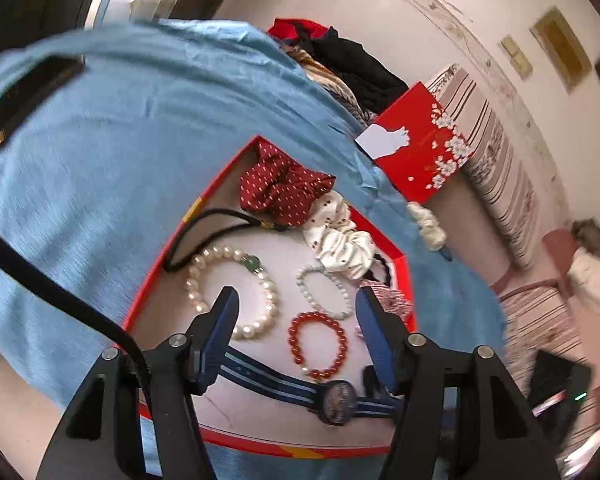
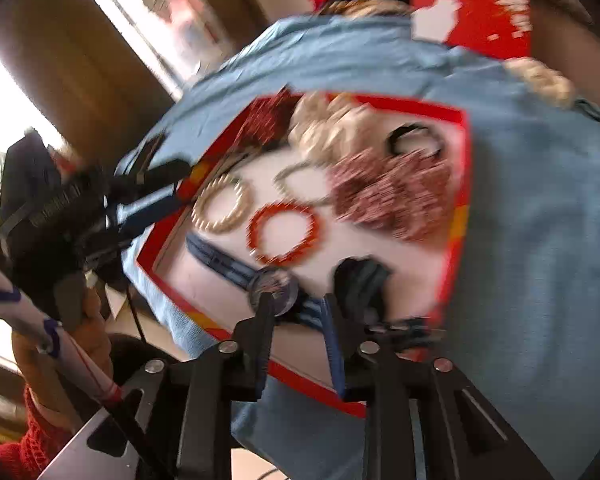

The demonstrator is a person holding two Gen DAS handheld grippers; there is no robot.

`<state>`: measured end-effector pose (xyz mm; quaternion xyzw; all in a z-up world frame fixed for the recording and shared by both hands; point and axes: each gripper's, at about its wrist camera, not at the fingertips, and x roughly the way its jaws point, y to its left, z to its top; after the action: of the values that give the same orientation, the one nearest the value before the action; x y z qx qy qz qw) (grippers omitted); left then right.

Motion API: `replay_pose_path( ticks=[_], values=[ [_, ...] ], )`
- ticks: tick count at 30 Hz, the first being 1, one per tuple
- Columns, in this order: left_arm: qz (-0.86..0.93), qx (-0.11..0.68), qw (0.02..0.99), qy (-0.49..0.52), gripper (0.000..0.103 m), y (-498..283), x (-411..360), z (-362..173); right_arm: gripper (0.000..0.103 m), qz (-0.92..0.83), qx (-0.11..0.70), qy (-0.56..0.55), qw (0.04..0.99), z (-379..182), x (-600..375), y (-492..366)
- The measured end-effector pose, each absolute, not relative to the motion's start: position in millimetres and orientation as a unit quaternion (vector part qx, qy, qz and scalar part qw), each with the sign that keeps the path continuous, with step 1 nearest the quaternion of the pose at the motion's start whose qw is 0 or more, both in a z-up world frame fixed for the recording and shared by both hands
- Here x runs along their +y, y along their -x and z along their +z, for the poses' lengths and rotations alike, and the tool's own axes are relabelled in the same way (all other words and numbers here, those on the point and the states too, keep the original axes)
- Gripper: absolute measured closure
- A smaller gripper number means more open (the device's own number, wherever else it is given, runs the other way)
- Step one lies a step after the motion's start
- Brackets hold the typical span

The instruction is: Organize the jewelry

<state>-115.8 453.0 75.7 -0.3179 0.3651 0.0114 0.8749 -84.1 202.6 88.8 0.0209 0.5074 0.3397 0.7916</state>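
From where I stand, the red-rimmed tray [image 1: 410, 280] sits on the blue cloth [image 1: 120, 140], and reading it left to right in the left wrist view: a black cord [image 1: 196, 228] at ten o'clock, the big pearl bracelet [image 1: 230, 292] beside it, a dotted red scrunchie [image 1: 280, 188] at twelve, the small pale bead bracelet [image 1: 324, 292] and the red bead bracelet [image 1: 318, 344] toward the centre, a cream scrunchie [image 1: 340, 240] at one o'clock, and the blue striped watch [image 1: 336, 400] lying along six o'clock. The left gripper [image 1: 296, 300] hangs over the tray with its jaws spread wide, grasping nothing. The right gripper [image 2: 300, 308], in a blurred view, has its jaws partly parted either side of the watch strap near the dial; I cannot tell whether they are touching it. I judge the watch is the piece in hand. To do it well, I'd pinch the strap just beside the dial, not the glass face, close firmly since the strap is flat and slippery, and lift straight so it doesn't drag the red beads lying close beside it.
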Motion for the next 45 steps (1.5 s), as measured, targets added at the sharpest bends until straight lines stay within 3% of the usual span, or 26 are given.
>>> replay_pose_path(
  ticks=[4, 7, 9, 13, 31, 45],
  values=[
    [0.068, 0.347, 0.901, 0.251, 0.031, 121, 442, 90, 0.061, 0.288, 0.469, -0.020, 0.835, 108, 165, 92],
    [0.139, 0.301, 0.929, 0.165, 0.024, 135, 424, 110, 0.060, 0.255, 0.456, -0.028, 0.852, 113, 139, 103],
    [0.174, 0.265, 0.941, 0.118, 0.012, 147, 411, 123, 0.059, 0.233, 0.451, -0.033, 0.861, 114, 123, 111],
    [0.213, 0.203, 0.953, 0.076, 0.001, 177, 385, 148, 0.054, 0.200, 0.439, -0.025, 0.876, 114, 103, 126],
    [0.134, 0.290, 0.942, 0.102, 0.000, 230, 296, 159, 0.046, 0.175, 0.400, 0.007, 0.900, 125, 76, 161],
    [0.137, 0.363, 0.912, 0.131, 0.000, 222, 298, 132, 0.041, 0.170, 0.397, 0.050, 0.900, 122, 96, 169]
  ],
)
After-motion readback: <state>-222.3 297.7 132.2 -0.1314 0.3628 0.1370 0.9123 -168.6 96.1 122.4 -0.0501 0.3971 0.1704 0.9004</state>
